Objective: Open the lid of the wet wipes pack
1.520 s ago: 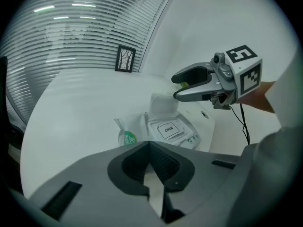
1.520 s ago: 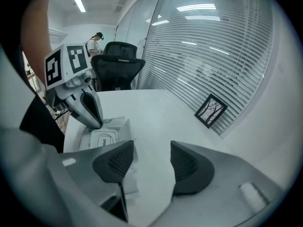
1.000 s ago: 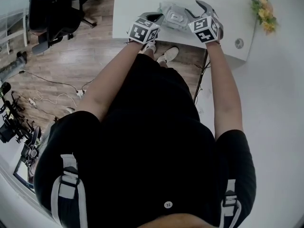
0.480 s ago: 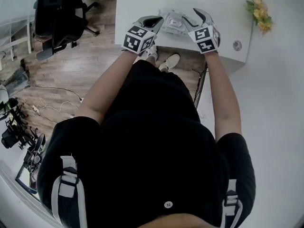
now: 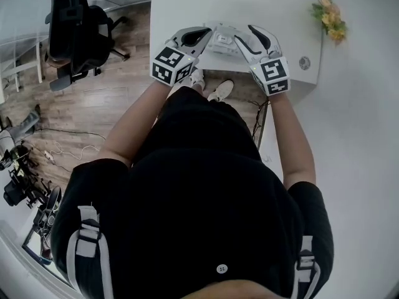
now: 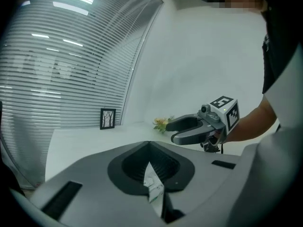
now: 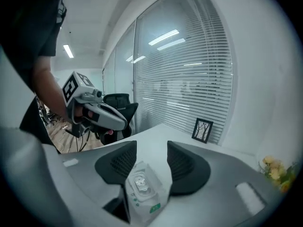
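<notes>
White table (image 5: 187,5) at 12 o'clock in the head view; black office chair (image 5: 75,23) at 10 o'clock. Left gripper (image 6: 149,145): jaws clamped on a thin edge of the wet wipes pack (image 7: 147,200), held over the table's near edge. Right gripper (image 7: 151,143), at the pack's 3 o'clock side: jaws apart and closing, pack between them, pads not pressing. Lid (image 7: 141,183) lies flat. Yellow flowers (image 5: 329,20) at 1 o'clock.

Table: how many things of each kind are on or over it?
Wipes pack: 1
Picture frame: 1
Flowers: 1
Round cap: 1
Hand-held grippers: 2 (left hand-held gripper pinching the pack; right hand-held gripper closing, pack between its jaws)
Total: 6
</notes>
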A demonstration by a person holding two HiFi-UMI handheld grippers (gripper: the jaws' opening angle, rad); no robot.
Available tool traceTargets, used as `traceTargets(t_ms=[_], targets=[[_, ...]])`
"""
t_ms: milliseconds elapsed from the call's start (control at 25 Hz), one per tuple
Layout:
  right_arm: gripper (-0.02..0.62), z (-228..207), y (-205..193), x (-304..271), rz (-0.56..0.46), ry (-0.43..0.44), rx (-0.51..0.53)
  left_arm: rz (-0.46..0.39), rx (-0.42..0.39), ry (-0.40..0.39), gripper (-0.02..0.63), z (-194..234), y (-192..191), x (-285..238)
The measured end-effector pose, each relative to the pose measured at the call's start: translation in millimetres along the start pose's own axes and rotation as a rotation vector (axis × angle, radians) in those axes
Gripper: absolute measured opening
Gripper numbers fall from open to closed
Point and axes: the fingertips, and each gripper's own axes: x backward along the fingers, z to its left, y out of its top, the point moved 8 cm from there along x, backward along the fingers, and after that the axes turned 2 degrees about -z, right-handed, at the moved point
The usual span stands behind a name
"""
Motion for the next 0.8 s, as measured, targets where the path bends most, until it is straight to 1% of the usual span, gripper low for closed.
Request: traceTargets(t_ms=[280, 440, 640, 800], targets=[[0.159, 15.6, 32.6, 32.2, -0.169, -0.007, -0.067, -0.098, -0.068, -0.063, 0.008, -22.7, 36.7, 11.1], [0.123, 20.7, 53.8, 48.3, -0.250, -0.009, -0.058, -0.151, -0.110, -0.087, 0.008, -35.8, 56.5, 19.3], [0.078, 22.1, 74.4, 64.0, -0.320, -0.018, -0.071, -0.199, -0.167, -0.100, 0.008, -47.6, 77.5, 27.7], [0.043, 20.8, 85.8, 73.4, -0.360, -0.027, -0.071, -0.237, -0.183, -0.110, 0.008, -53.7, 92.3, 30.9]])
